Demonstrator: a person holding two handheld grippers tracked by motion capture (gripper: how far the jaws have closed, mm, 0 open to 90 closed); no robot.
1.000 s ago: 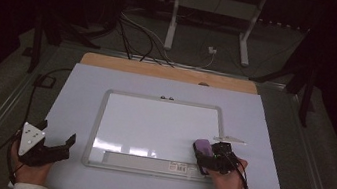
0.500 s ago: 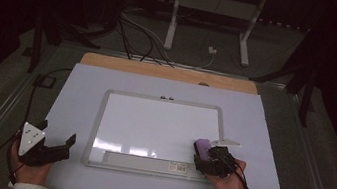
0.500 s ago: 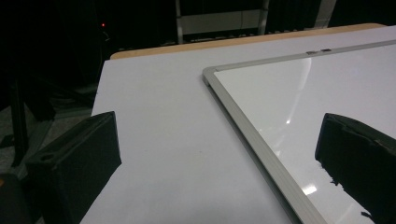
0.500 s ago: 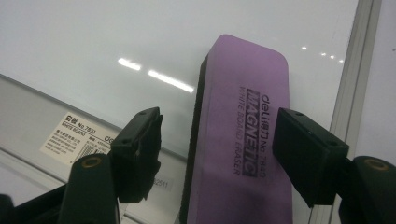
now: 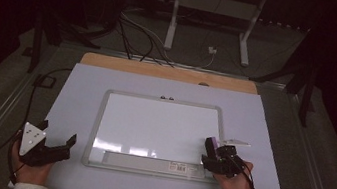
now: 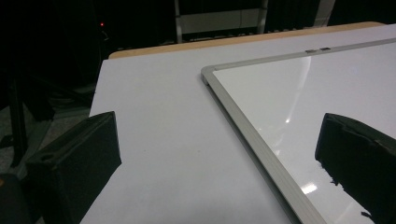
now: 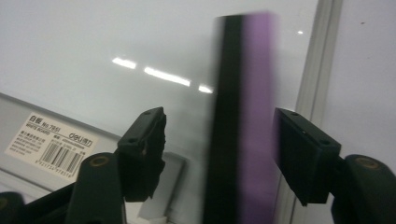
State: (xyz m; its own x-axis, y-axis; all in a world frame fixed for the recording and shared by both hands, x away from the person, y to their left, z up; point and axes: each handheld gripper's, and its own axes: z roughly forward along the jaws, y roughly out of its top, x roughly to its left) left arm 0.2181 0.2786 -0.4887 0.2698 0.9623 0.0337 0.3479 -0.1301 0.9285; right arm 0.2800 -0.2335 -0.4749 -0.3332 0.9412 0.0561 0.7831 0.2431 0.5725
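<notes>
A whiteboard in a silver frame lies flat on the white table. On its lower right corner a purple and black eraser stands on edge. My right gripper straddles the eraser; its jaws have just been closing. The right pad is at the purple side, while a gap remains between the left pad and the black side, so the right gripper is open. My left gripper rests open and holds nothing at the table's near left, with the whiteboard's frame ahead between its jaws.
A barcode label sits on the whiteboard's bottom rail. Two small clips are on its top edge. A wooden strip borders the table's far side. Beyond it are cables and a white stand on the floor.
The right gripper's jaws have narrowed around the eraser, and the hand has shifted slightly. The left gripper has stayed where it was.
</notes>
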